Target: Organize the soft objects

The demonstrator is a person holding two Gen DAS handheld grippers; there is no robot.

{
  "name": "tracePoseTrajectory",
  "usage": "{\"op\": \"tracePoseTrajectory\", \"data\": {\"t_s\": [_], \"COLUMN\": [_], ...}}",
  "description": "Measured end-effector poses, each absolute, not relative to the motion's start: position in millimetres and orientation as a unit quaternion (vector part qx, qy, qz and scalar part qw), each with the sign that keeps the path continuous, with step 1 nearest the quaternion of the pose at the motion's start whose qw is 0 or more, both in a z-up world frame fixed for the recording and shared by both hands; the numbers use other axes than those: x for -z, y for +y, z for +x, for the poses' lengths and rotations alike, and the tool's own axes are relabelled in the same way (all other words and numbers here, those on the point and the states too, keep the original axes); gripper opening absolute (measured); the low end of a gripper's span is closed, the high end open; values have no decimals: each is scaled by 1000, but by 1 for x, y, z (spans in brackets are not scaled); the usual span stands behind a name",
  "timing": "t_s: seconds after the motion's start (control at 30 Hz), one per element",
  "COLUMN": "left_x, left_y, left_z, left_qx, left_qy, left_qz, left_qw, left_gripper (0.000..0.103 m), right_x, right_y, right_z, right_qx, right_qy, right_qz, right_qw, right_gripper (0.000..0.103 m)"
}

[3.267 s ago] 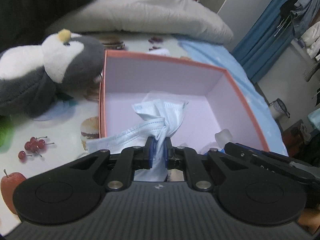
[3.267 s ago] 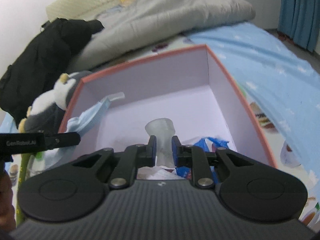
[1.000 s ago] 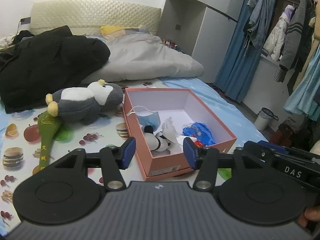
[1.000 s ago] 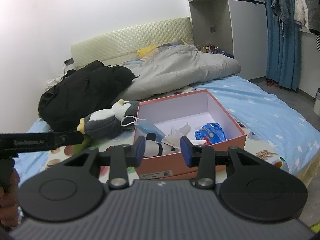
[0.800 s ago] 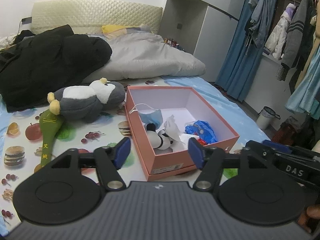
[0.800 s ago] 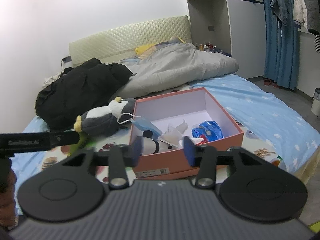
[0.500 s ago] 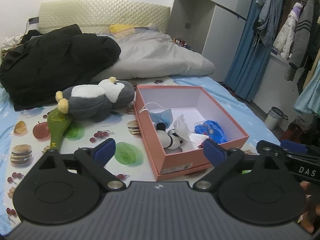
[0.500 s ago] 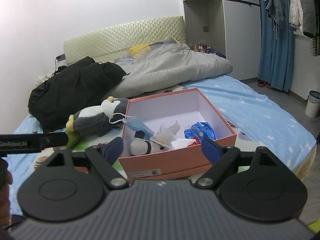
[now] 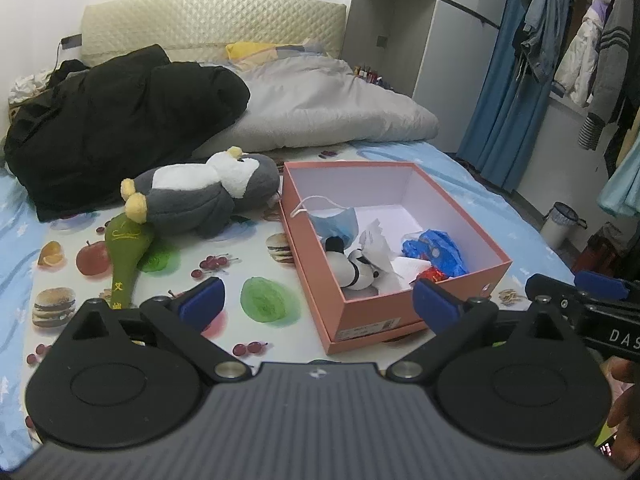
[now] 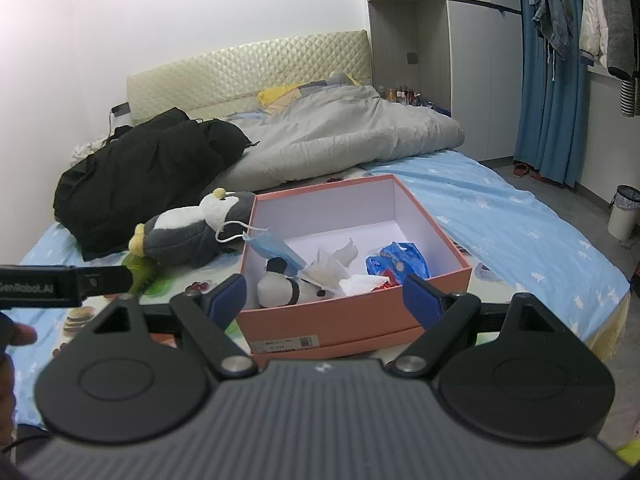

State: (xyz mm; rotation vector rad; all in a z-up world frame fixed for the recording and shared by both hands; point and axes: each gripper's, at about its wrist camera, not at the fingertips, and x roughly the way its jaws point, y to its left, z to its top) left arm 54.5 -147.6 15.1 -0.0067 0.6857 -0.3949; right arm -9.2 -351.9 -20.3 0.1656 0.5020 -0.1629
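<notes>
Nearest the cameras, both tools are spread wide with nothing between their blue pads: the left gripper (image 9: 316,304) is opening the last little bit to its full span, and the right gripper (image 10: 325,294) stands wide apart and empty. A few seconds ago each was down inside the box, the left pinching the blue face mask and the right a pale, translucent soft piece; both have since let go and pulled well back, so the whole bed is now in view. Just beyond the pads sits the salmon-pink shoebox (image 9: 362,316), open-topped, on the fruit-and-burger printed sheet (image 9: 256,252). Inside it lie the face mask (image 9: 334,222), draped against the left wall with one ear loop over the rim, a small black-and-white plush (image 9: 356,268), crumpled white tissue (image 9: 376,242) and a blue plastic bag (image 9: 434,250) — that batch looks sorted. Left of the box, touching its far corner or just beside it, lies the big penguin plush (image 9: 200,196), with a green club-shaped toy (image 9: 126,252) under its feet; both are outside, so I judge them next, the penguin likely needing both grippers. Farther back are a black jacket (image 9: 120,120) and a grey duvet (image 9: 328,108).
</notes>
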Motion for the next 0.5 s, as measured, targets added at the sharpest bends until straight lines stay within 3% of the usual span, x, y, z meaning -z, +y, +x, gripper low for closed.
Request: {"op": "tracePoseTrajectory", "data": {"t_s": [0.5], "left_x": [-15], "left_y": [-152], "left_z": [52], "left_qx": [198], "left_qy": [328], "left_qz": [5], "left_qw": [924], "left_gripper": [102], "right_x": [21], "right_y": [-354], "right_z": [-9], "right_qx": [77], "right_qy": [246], "right_qz": [79], "right_qw": [963], "right_gripper": [87]}}
